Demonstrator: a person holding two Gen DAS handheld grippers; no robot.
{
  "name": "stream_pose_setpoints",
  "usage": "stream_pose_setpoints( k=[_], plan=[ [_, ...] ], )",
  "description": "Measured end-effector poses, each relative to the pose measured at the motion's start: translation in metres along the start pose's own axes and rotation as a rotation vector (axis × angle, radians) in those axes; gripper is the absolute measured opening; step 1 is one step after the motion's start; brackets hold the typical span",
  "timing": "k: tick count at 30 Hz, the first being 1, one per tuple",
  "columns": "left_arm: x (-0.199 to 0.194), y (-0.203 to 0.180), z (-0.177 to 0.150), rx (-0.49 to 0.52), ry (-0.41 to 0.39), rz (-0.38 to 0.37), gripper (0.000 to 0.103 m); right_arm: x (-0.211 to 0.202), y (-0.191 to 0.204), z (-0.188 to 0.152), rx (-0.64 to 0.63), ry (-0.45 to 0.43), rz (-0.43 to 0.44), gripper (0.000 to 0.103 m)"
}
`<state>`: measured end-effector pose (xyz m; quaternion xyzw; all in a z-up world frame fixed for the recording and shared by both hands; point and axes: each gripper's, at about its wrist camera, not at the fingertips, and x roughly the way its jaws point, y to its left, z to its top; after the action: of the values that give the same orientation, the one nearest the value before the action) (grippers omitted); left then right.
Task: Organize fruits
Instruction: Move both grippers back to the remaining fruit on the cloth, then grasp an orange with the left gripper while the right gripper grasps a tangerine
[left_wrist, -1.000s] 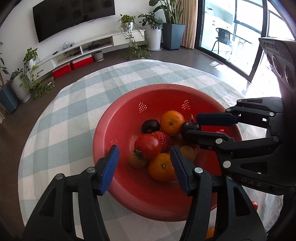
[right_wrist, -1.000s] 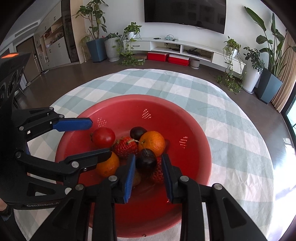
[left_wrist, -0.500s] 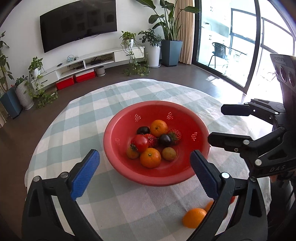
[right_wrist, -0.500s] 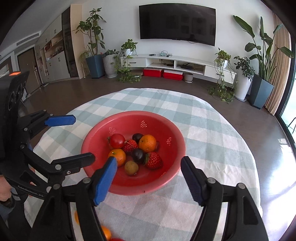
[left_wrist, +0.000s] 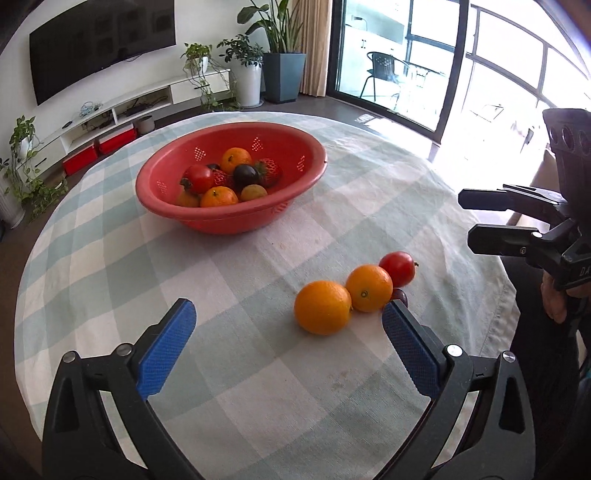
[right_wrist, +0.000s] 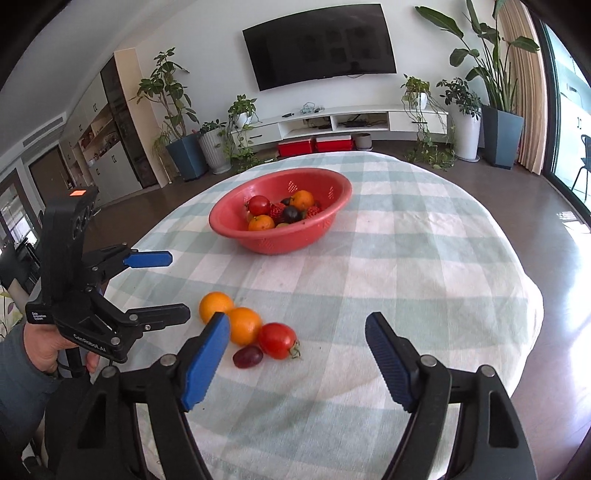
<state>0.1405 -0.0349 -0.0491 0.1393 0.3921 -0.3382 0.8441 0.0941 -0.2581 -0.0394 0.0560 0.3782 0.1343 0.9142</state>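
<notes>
Both hand-held grippers pulled back from red bowl (left_wrist: 229, 218), left (left_wrist: 288, 343) and right (right_wrist: 295, 354) wide open, empty

Left gripper (left_wrist: 288, 339) is hovering level with jaws spread wide, holding nothing. Right gripper (right_wrist: 295, 354) is doing likewise, wide apart and empty. A bare hand (right_wrist: 48, 350) is gripping the left handle.

Bright window glare, fisheye-warped edges

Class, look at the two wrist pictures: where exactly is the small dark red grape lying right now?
In the right wrist view the grape lies on the checked tablecloth, outside the red bowl, touching or nearly touching the loose tomato on its right and just in front of the nearer orange.
</notes>
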Motion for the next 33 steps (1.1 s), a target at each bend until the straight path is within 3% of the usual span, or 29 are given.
stream_pose_setpoints(
  k=[5,9,16,21,24,33],
  plan=[
    [0.016,-0.013,0.002,0.136,0.063,-0.085,0.102,0.001,0.002,-0.005,-0.005,0.016,0.014,0.073],
    [0.037,-0.010,0.004,0.180,0.133,-0.100,0.102,0.002,0.002,-0.005,-0.010,0.010,0.021,0.073],
    [0.058,-0.007,0.010,0.197,0.168,-0.130,0.066,0.004,0.001,-0.007,-0.005,0.025,0.025,0.072],
    [0.065,-0.010,0.012,0.221,0.167,-0.162,0.060,0.007,0.001,-0.007,-0.006,0.036,0.028,0.070],
    [0.065,-0.006,0.013,0.200,0.155,-0.177,0.047,0.009,0.002,-0.007,-0.008,0.043,0.029,0.068],
    [0.064,-0.005,0.014,0.175,0.157,-0.167,0.040,0.012,0.004,-0.006,-0.014,0.056,0.027,0.067]
  ],
)
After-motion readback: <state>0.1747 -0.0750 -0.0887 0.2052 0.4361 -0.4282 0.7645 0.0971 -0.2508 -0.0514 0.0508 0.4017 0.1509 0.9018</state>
